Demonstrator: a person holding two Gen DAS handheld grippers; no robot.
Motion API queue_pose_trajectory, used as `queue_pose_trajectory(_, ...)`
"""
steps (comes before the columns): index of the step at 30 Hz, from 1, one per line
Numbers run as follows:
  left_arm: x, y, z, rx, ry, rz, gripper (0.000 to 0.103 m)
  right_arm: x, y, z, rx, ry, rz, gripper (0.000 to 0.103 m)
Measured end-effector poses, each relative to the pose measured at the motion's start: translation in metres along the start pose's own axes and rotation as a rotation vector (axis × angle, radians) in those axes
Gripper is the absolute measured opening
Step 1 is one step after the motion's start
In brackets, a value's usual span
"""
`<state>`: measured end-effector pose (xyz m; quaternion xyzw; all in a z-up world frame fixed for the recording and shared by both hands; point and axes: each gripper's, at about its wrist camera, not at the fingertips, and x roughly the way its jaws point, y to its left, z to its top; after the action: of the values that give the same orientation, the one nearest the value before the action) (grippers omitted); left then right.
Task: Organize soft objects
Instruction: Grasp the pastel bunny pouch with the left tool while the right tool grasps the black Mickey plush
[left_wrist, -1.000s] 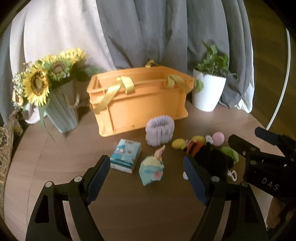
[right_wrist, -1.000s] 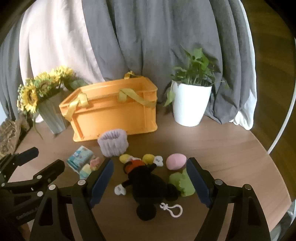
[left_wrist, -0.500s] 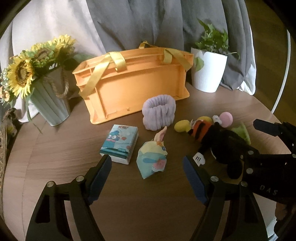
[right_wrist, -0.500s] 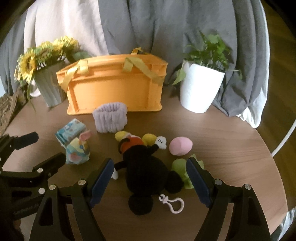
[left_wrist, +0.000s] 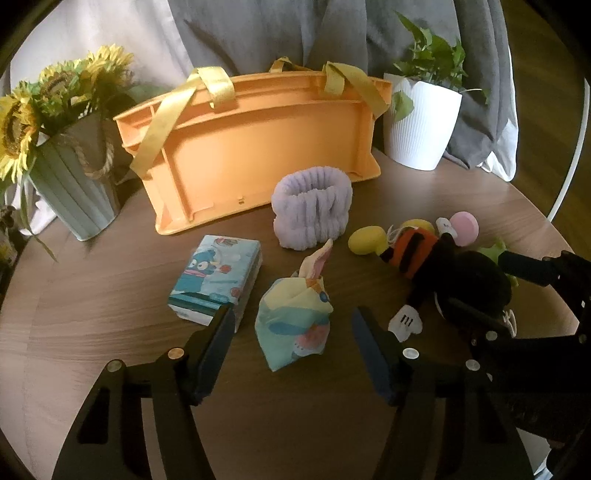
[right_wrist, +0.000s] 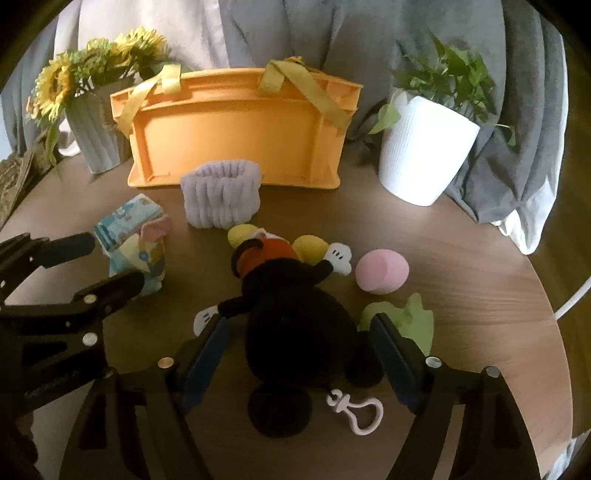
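Observation:
My left gripper (left_wrist: 291, 328) is open, with a pastel cloth pouch (left_wrist: 295, 325) lying between its fingers on the round wooden table. A blue tissue pack (left_wrist: 216, 277) lies just left of it. My right gripper (right_wrist: 299, 339) is open around a black mouse plush (right_wrist: 295, 325) with red shorts and yellow shoes. A lilac plush band (right_wrist: 221, 197) stands behind, in front of the orange basket (right_wrist: 236, 125) with yellow straps. A pink egg-shaped sponge (right_wrist: 382, 271) and a green cloth (right_wrist: 410, 321) lie right of the plush.
A sunflower vase (left_wrist: 74, 177) stands at back left and a white plant pot (right_wrist: 421, 151) at back right. Grey and white curtains hang behind. A lilac clip (right_wrist: 354, 410) lies by the plush's head. The table edge (right_wrist: 546, 288) curves close on the right.
Both grippers have moved forward and down toward the table. The pouch now lies between the left fingers and the plush between the right fingers. Both stay open.

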<state>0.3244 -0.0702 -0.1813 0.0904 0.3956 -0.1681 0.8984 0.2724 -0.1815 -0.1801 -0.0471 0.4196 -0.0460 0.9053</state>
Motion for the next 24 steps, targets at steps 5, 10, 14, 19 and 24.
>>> queue_pose_trajectory(5,0.011,0.000,-0.001,-0.019,0.026,-0.010,0.058,0.006,-0.001,0.000,-0.009,0.013,-0.009,0.072)
queue_pose_trajectory(10,0.018,-0.001,-0.002,-0.039,0.048,-0.020,0.042,0.007,-0.001,0.001,-0.016,0.006,-0.002,0.066)
queue_pose_trajectory(14,0.016,-0.002,-0.003,-0.040,0.047,-0.014,0.037,0.007,-0.002,0.001,-0.021,-0.001,0.001,0.062)
queue_pose_trajectory(19,0.008,-0.002,-0.004,-0.056,0.039,-0.007,0.036,0.005,-0.006,0.000,-0.006,-0.009,0.020,0.059)
queue_pose_trajectory(24,-0.008,-0.002,-0.002,-0.068,0.016,-0.015,0.036,-0.005,-0.007,0.001,0.005,-0.030,0.029,0.059)
